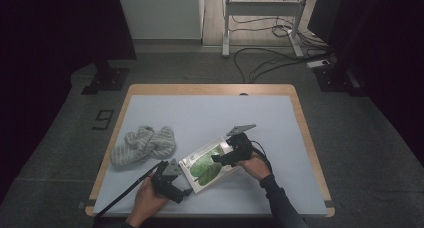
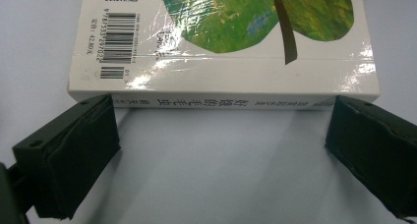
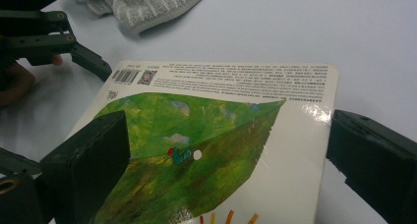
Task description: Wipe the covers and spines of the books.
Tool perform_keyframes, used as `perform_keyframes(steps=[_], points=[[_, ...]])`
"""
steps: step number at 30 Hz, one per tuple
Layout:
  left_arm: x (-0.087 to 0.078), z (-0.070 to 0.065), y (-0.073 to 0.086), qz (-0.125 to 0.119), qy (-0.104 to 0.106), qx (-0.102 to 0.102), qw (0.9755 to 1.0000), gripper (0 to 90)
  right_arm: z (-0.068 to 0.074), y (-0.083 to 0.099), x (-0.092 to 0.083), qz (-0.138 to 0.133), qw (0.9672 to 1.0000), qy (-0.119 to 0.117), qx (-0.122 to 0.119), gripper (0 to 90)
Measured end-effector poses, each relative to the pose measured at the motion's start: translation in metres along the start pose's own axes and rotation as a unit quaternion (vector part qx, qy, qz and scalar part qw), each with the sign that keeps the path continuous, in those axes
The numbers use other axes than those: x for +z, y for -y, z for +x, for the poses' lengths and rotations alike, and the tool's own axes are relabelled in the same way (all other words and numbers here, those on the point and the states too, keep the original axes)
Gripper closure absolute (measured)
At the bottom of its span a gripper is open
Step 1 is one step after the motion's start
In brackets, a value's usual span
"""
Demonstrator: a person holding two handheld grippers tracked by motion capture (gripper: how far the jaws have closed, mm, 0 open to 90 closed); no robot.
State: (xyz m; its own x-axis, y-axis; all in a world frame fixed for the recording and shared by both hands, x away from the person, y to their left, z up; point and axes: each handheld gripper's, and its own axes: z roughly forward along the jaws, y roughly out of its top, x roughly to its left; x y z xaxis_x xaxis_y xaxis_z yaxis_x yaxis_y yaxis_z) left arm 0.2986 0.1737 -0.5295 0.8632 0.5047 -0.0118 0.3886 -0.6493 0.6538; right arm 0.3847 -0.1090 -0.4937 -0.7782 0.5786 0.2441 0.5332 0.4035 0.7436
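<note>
A picture book (image 1: pixel 204 172) with a green leaf on its white cover lies flat on the white mat, near the table's front. My left gripper (image 1: pixel 184 180) is at the book's left end, open. In the left gripper view, the book's spine (image 2: pixel 221 103) spans the gap between the two pads, which sit just short of its corners. My right gripper (image 1: pixel 222 153) is open over the book's right part. In the right gripper view, the cover (image 3: pixel 211 130) lies between the spread jaws; whether they touch it I cannot tell. The left gripper (image 3: pixel 49 37) shows beyond the book's far corner.
A crumpled grey striped towel (image 1: pixel 142 145) lies on the mat left of the book, close to the left gripper. The white mat (image 1: pixel 210 113) covers a wooden table (image 1: pixel 301 118). Dark floor, cables and a desk frame (image 1: pixel 260 10) lie beyond the table.
</note>
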Motion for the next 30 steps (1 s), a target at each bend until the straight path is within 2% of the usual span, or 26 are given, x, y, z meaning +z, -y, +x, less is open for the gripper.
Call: perform_keyframes(steps=[8,9,10,11,13,14,16,19,22,25,27,30], points=[[0.000,0.000,0.000,-0.001,0.000,0.000,1.0000,0.0,0.005,0.004,-0.005,-0.001,1.0000,0.003,0.000,2.8],[0.000,0.000,0.000,-0.001,0.000,0.000,1.0000,0.0,0.005,0.005,-0.006,0.004,0.9999,-0.009,0.003,8.3],[0.000,0.000,0.000,-0.001,0.000,0.000,1.0000,0.0,0.006,0.005,-0.006,0.008,0.9991,-0.041,0.007,11.5],[0.000,0.000,0.000,-0.001,-0.001,0.000,1.0000,0.0,0.008,0.006,-0.005,0.008,0.9981,-0.061,0.007,11.4],[0.000,0.000,0.000,-0.001,-0.001,0.000,1.0000,0.0,0.014,0.005,-0.005,0.015,0.9993,-0.034,-0.006,11.8],[0.000,0.000,0.000,-0.001,-0.001,0.001,1.0000,0.0,0.016,0.004,-0.005,0.016,0.9993,-0.030,-0.014,11.7],[0.000,0.000,0.000,-0.001,-0.001,0.001,1.0000,0.0,0.016,0.002,-0.005,0.017,0.9992,-0.033,-0.013,11.9],[0.000,0.000,0.000,-0.001,-0.001,0.001,1.0000,0.0,0.011,0.000,-0.006,0.026,0.9991,-0.024,-0.023,12.8],[0.000,-0.001,0.000,0.000,-0.002,0.002,1.0000,0.0,0.006,-0.002,-0.007,0.042,0.9981,-0.014,-0.043,15.0],[0.000,-0.001,0.000,0.002,-0.003,0.002,1.0000,0.0,0.000,-0.005,-0.008,0.050,0.9969,-0.024,-0.056,15.8],[-0.001,-0.001,0.000,0.002,-0.004,0.002,1.0000,0.1,-0.003,-0.007,-0.008,0.063,0.9956,-0.028,-0.063,17.9],[-0.001,-0.002,0.000,0.001,-0.004,0.002,1.0000,0.2,-0.005,-0.010,-0.008,0.079,0.9932,-0.023,-0.082,25.6]])
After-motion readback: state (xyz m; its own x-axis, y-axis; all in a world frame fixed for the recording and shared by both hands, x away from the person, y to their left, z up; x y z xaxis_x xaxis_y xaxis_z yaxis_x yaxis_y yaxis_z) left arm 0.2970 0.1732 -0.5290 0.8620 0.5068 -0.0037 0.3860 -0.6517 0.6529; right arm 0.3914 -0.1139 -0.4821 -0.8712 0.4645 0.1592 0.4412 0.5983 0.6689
